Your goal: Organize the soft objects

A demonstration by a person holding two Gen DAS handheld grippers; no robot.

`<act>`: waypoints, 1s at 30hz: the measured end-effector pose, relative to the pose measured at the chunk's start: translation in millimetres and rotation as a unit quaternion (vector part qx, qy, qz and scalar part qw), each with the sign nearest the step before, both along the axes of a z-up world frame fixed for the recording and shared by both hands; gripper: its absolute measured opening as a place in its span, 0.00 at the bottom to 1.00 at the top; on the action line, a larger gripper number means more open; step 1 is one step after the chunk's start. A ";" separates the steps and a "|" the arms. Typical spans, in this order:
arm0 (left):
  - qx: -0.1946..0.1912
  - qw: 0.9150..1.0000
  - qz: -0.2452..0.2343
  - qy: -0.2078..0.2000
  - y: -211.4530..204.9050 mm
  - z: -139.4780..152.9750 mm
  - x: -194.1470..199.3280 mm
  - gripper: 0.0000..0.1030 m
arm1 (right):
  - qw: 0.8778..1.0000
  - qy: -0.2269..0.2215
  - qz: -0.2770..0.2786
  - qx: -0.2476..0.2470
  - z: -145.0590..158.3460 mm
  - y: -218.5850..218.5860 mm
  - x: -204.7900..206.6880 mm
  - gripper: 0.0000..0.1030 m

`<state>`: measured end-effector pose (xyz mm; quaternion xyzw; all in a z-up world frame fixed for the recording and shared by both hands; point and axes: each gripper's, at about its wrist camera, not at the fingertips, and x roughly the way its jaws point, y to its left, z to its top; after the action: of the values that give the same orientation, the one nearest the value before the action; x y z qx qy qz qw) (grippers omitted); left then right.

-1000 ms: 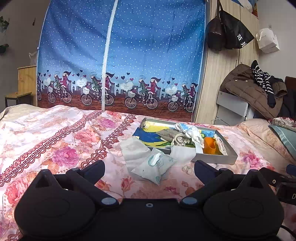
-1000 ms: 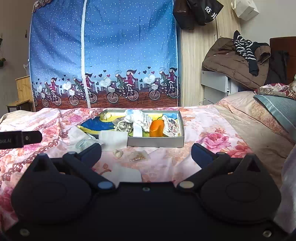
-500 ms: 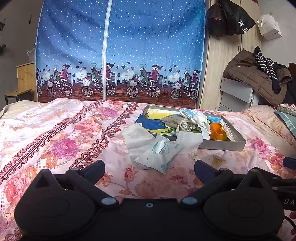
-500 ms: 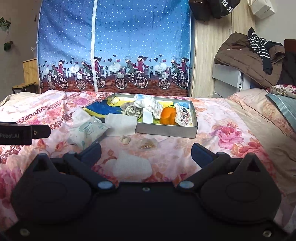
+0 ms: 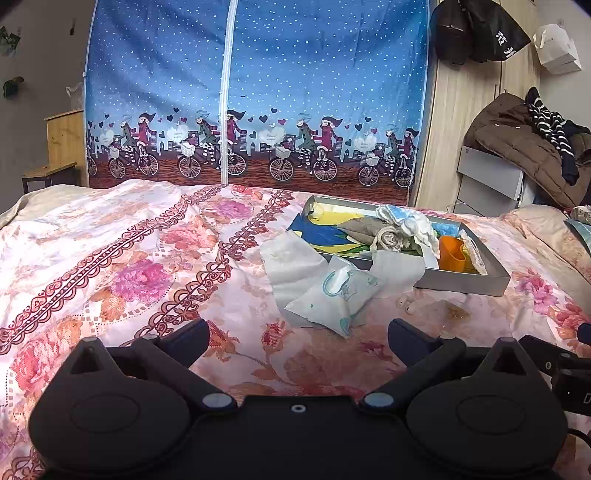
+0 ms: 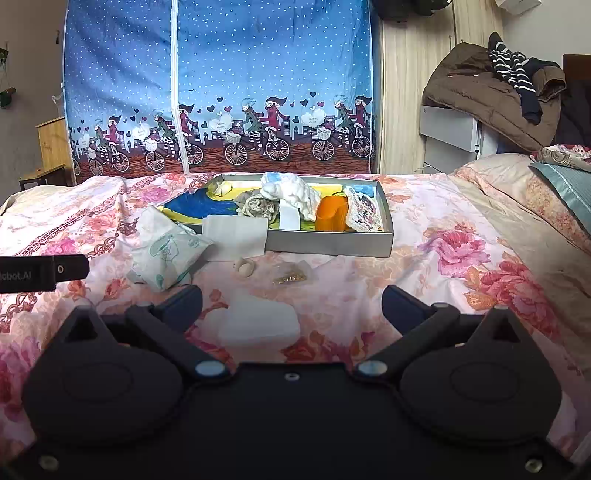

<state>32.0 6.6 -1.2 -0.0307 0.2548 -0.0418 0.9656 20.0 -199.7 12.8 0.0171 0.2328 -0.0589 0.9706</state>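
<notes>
Home bedroom: bed with floral quilt (image 5: 147, 258), pillow (image 6: 561, 184), fabric wardrobe (image 5: 258, 92), jacket (image 6: 480, 96) piled beside.

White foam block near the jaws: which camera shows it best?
Right wrist view: the white foam block lies whole on the bedspread, just ahead of the open right gripper. I cannot find it in the left wrist view.

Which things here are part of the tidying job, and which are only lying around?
Job: tray, tissue pack, white cloth, white pad, small sachet, left gripper and right gripper, both open.

Lying about: brown coat, striped top, black bags.
</notes>
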 end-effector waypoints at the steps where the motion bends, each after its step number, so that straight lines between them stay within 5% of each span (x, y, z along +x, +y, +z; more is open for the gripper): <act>1: 0.000 1.000 0.001 0.001 0.0 -0.2 -0.1 0.99 | 1.000 0.002 0.001 0.000 -0.3 0.3 0.1 1.00; 30: -0.002 1.000 0.006 0.005 2.8 -1.5 2.3 0.99 | 1.000 0.019 0.013 -0.010 -5.2 -0.4 6.0 1.00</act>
<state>34.3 9.4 -2.6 -0.0341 0.2597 -0.0364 0.9644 26.0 -200.1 7.6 0.0030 0.2511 -0.0491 0.9667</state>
